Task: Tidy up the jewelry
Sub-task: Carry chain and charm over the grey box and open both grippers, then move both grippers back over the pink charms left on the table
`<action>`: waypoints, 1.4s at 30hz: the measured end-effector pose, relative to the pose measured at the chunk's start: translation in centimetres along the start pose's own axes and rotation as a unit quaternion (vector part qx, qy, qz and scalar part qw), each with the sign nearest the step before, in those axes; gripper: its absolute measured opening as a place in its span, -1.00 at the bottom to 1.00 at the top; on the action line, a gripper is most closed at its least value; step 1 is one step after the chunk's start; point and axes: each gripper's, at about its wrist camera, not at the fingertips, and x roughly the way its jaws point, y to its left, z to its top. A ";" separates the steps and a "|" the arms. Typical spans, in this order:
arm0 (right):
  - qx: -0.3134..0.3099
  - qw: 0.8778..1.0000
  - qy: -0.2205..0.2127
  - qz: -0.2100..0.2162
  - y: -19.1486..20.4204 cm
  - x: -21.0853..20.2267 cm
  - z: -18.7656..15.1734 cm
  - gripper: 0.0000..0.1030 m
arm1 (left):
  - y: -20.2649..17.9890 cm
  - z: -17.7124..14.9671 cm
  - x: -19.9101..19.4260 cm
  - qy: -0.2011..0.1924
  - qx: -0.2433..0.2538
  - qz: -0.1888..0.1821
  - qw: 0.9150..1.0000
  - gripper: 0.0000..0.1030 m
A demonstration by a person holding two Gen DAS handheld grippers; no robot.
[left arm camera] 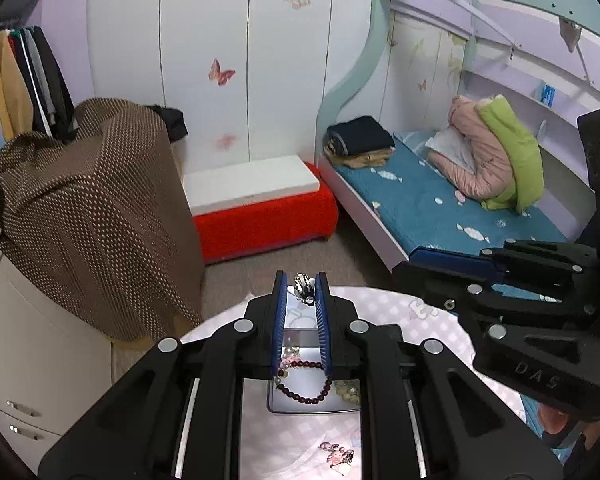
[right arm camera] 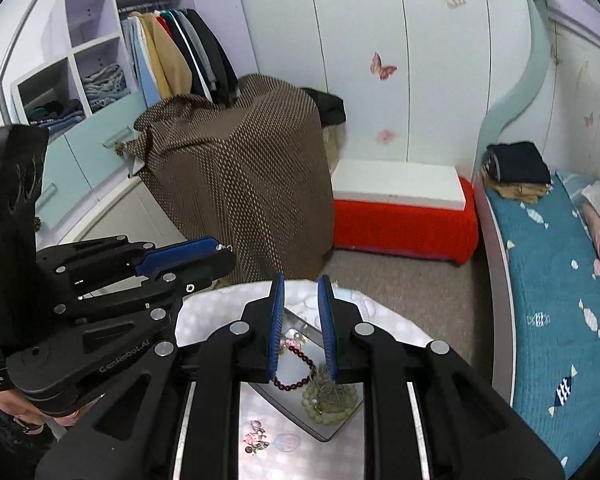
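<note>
Several pieces of jewelry lie in a shallow clear tray (left arm camera: 316, 408) on a round table (left arm camera: 380, 304) with a pale checked cloth: a dark red bead bracelet (left arm camera: 306, 390), a pale green bead bracelet (right arm camera: 330, 400) beside it, and a small pink charm (left arm camera: 336, 456) loose on the cloth just outside the tray; one more piece, a small silver ornament (left arm camera: 304, 284), is pinched at the tips of the left gripper (left arm camera: 302, 286), whose blue pads are closed on it and hold it above the far edge of the table; from there the tray lies back toward the wrist and below the fingers, so the coming move looks like a lowering and drawing back over the tray; the right gripper (right arm camera: 302, 292) has its fingers nearly together with nothing visible between them, and it points down over the same tray, the bracelets showing under its blue pads; the left gripper is the one carrying a piece, and both are tilted downward and sit close side by side over the table; around them stand a brown dotted cover (left arm camera: 100, 208), a red bench (left arm camera: 264, 224) and a bed (left arm camera: 440, 208).
</note>
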 end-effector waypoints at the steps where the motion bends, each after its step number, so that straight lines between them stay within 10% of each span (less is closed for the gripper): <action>1: 0.002 1.000 0.009 -0.001 -0.1 0.5 -0.2 -0.69 | -0.1 -0.1 0.6 0.009 0.007 -0.003 1.000 -0.72; 3: 0.002 1.000 0.020 -0.008 -0.2 0.9 -0.6 -0.65 | -0.5 -0.6 1.5 0.024 0.021 -0.004 0.999 -0.67; 7: 0.031 0.999 0.024 -0.031 -1.3 1.0 -1.3 -0.19 | 0.6 -1.0 2.5 0.031 0.002 0.044 0.999 0.50; 9: 0.047 0.998 0.022 -0.041 -2.2 0.6 -1.8 0.67 | 1.8 -1.3 2.7 0.030 -0.021 0.044 0.998 0.79; 42: 0.036 0.997 -0.055 -0.034 2.5 -6.5 -5.6 0.85 | 2.1 -9.4 -9.2 -0.059 -0.053 0.107 0.991 0.87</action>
